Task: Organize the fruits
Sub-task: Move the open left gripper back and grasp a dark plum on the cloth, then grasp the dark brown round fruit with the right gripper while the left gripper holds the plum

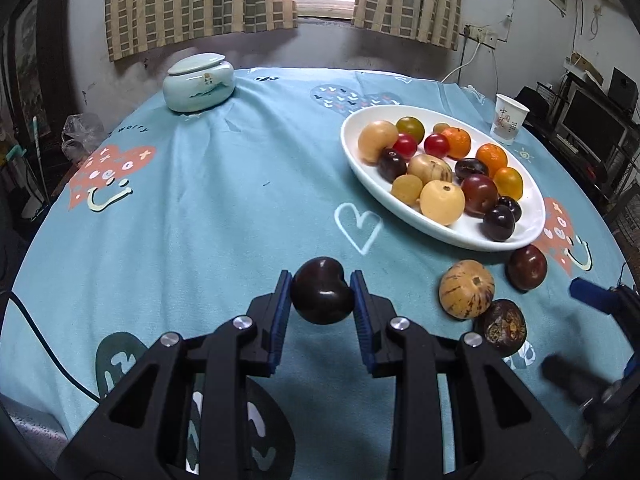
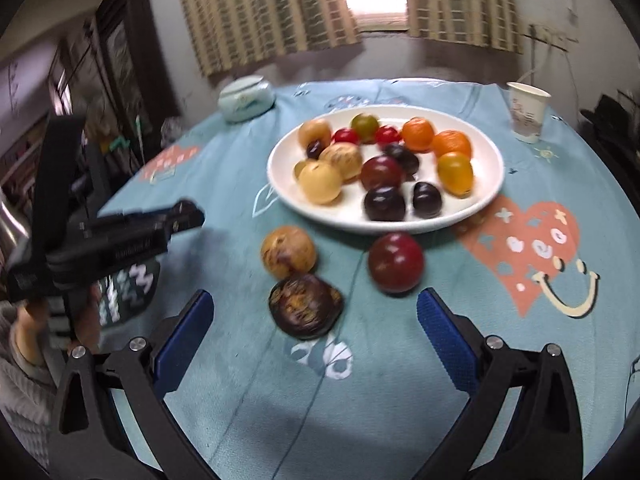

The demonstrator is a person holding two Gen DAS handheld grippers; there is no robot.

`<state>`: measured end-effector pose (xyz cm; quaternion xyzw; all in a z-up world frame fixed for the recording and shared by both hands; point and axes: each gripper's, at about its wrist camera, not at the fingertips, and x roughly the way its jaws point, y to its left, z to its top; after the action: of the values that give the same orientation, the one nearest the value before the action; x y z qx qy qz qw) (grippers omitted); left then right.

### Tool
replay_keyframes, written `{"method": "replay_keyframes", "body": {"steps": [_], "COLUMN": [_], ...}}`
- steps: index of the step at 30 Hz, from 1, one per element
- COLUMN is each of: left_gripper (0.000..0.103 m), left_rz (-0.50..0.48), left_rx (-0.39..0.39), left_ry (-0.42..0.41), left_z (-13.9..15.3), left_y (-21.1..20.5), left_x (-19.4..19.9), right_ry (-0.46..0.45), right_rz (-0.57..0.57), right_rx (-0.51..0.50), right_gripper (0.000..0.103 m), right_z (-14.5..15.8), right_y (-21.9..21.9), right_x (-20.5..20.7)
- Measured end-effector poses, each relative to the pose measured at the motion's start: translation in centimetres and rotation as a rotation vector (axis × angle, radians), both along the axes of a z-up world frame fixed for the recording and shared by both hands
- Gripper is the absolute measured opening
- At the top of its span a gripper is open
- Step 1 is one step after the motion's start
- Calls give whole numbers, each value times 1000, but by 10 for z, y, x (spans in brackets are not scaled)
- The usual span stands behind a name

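Observation:
My left gripper (image 1: 322, 292) is shut on a dark purple plum (image 1: 322, 291) and holds it over the blue tablecloth, left of the plate. A white oval plate (image 1: 532, 228) holds several fruits: yellow, red, orange and dark ones. Three fruits lie loose on the cloth in front of the plate: a striped tan fruit (image 2: 288, 249), a dark brown wrinkled fruit (image 2: 306, 306) and a dark red plum (image 2: 396, 263). My right gripper (image 2: 314, 322) is open, its fingers either side of the wrinkled fruit. The left gripper's body (image 2: 100, 240) shows at the left of the right wrist view.
A pale green lidded jar (image 1: 199, 82) stands at the far left of the round table. A paper cup (image 1: 508, 119) stands behind the plate at the right. The table's edge curves round on all sides.

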<state>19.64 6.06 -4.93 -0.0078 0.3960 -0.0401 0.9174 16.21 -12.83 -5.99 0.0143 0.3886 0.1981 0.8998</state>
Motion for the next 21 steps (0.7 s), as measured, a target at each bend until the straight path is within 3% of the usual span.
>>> {"method": "replay_keyframes", "body": {"steps": [3,7,9,13,18,21], "left_gripper": [30,30,30,30,30,30], "left_rz": [-14,-22,-27,-37,-45,-42], "left_rx": [5,6,7,19,48,47], "left_ry": [-4,4,6,23,38,-3], "left_z": [1,0,-1,-6,-14,-7], "left_y": [-2,-5,-6,-11,-16,-16], "left_x": [-1,-1,-1,1,1,-7], "right_ry": [29,55,59,84,93,36], "right_rz": [54,78,64,39,43,12], "right_rx": [-62,-109,-127,-122,-78,-10], "right_gripper": [101,78,74,50,48,48], "right_z": [-11,-20,-23,-28,-24,-2], "right_y": [20,35,37,31,22,5], "right_x": [1,9,14,22,20,10]}}
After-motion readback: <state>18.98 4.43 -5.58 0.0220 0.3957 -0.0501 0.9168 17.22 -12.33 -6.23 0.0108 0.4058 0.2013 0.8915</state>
